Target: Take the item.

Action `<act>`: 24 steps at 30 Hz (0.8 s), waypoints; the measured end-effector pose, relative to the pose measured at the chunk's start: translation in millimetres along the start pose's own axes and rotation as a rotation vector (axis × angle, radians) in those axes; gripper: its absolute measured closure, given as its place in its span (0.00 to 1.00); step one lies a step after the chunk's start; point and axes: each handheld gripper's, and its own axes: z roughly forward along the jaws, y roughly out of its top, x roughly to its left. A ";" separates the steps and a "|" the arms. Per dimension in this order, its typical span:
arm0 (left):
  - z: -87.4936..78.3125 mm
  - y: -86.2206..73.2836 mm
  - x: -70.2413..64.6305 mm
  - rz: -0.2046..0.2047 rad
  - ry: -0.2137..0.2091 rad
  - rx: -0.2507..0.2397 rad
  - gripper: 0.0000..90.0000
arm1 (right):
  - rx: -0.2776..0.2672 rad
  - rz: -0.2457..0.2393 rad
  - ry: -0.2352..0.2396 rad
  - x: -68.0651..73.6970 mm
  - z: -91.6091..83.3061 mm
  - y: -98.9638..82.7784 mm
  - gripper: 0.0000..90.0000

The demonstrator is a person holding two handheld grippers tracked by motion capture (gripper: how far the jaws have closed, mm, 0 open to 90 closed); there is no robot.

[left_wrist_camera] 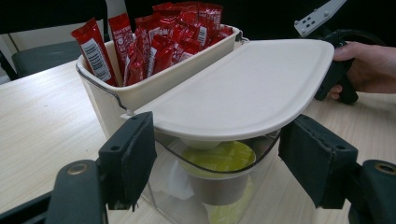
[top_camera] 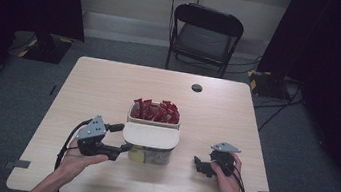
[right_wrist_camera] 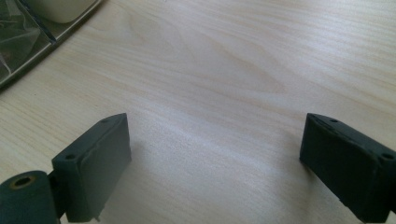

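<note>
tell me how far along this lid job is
Done: the back section holds red packets, uncovered. In hand: the left gripper has its jaws around the cream lid over the clear front section; contact is unclear. The right gripper rests open on the table. Left: moving the lid.

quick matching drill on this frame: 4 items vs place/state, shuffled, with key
Items:
1. red packets
2. cream lid
3. right gripper
4. folding chair

Place or state:
A. jaws open over bare table
B. behind the table's far edge
C. standing upright in the cream bin
D. lying across the clear container, between the left gripper's jaws

Pairs: 1-C, 2-D, 3-A, 4-B
</note>
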 end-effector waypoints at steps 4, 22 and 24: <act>-0.4 3.6 1.6 0.010 -0.003 0.003 0.30 | 0.000 0.000 0.000 0.0 0.0 0.0 0.09; 1.6 5.4 3.3 -0.007 -0.002 -0.007 0.29 | 0.000 0.000 0.000 0.0 0.0 0.0 0.09; 2.2 6.4 3.8 -0.013 -0.007 -0.013 0.29 | 0.000 0.000 0.000 0.0 0.0 0.0 0.09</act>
